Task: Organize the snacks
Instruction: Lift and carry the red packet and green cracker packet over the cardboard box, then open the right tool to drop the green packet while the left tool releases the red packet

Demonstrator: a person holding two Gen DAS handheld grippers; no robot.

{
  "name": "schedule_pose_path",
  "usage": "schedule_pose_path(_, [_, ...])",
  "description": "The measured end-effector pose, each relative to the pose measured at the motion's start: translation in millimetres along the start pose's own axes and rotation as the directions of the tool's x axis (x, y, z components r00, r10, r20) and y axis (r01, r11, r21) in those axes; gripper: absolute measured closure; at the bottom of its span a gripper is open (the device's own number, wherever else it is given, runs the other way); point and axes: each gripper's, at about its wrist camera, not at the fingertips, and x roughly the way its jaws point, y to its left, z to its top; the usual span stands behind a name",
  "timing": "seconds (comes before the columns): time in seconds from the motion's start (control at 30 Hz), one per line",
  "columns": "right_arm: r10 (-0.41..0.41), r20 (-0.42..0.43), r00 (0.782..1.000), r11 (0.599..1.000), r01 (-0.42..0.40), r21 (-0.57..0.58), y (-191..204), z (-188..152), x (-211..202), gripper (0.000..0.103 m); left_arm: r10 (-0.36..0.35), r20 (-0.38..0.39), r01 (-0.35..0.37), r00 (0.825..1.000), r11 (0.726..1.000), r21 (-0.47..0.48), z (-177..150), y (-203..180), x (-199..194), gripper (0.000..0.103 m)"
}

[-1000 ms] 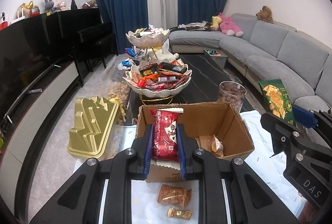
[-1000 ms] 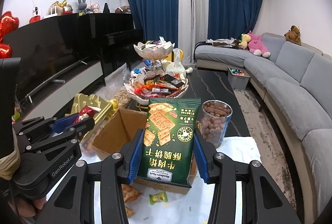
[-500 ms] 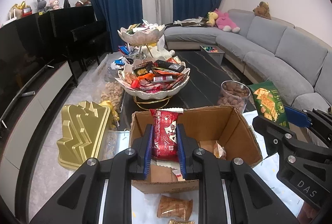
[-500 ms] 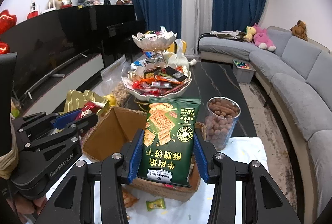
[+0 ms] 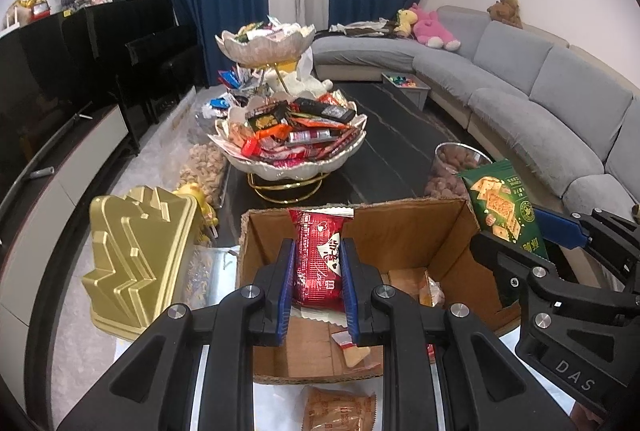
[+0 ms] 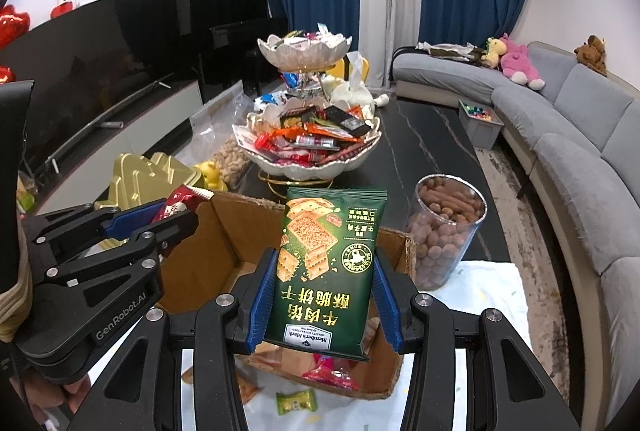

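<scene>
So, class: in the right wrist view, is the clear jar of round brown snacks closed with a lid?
No: the clear jar stands open-topped, its brown snacks showing at the rim.

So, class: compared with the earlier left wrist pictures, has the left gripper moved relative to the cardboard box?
Yes. The left gripper, shut on the red snack packet, has moved forward over the cardboard box, whose near wall now sits lower in view.

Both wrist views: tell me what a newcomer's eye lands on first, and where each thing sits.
First, the two packets held up front: a red snack packet clamped in the left gripper and a green cracker bag in the right gripper, both over an open cardboard box. Behind the box, a two-tier shell-shaped dish heaped with sweets stands on the dark table.
</scene>
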Motion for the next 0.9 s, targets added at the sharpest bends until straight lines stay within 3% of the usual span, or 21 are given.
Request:
schedule_pose_path(0.33, [0.005, -0.043, 0.999, 1.0, -0.004, 0.002, -4, -4, 20, 0.056, -0.046, -0.061, 0.045, 0.997, 0.999, -0.009, -8, -3, 20, 0.08])
schedule_pose_path(0.4, [-0.003, -0.041, 0.999, 1.0, 0.003, 0.001, -6, -3, 20, 0.054, -0.043, -0.056, 0.042, 0.997, 0.999, -0.008, -7, -4, 18, 0.073])
schedule_pose_path(0.47, [-0.023, -0.028, 0.999, 1.0, 0.023, -0.001, -7, -3, 17, 0.041, -0.026, -0.05, 0.026, 0.998, 1.0, -0.007, -6, -2, 15, 0.045])
schedule_pose_path(0.5, [-0.032, -0.019, 0.999, 0.999, 0.032, 0.001, -8, -2, 15, 0.037, -0.02, -0.046, 0.02, 0.999, 1.0, -0.008, -6, -1, 13, 0.042])
schedule_pose_path(0.63, [-0.063, 0.005, 0.998, 0.998, 0.063, 0.021, -13, -2, 6, 0.027, 0.004, -0.029, -0.004, 1.0, 1.0, -0.011, -4, 2, 5, 0.032])
schedule_pose_path(0.9, [-0.086, 0.031, 0.996, 0.996, 0.085, 0.025, -15, -1, -13, 0.026, 0.04, 0.001, -0.04, 0.999, 0.999, -0.001, -8, 4, -18, 0.027])
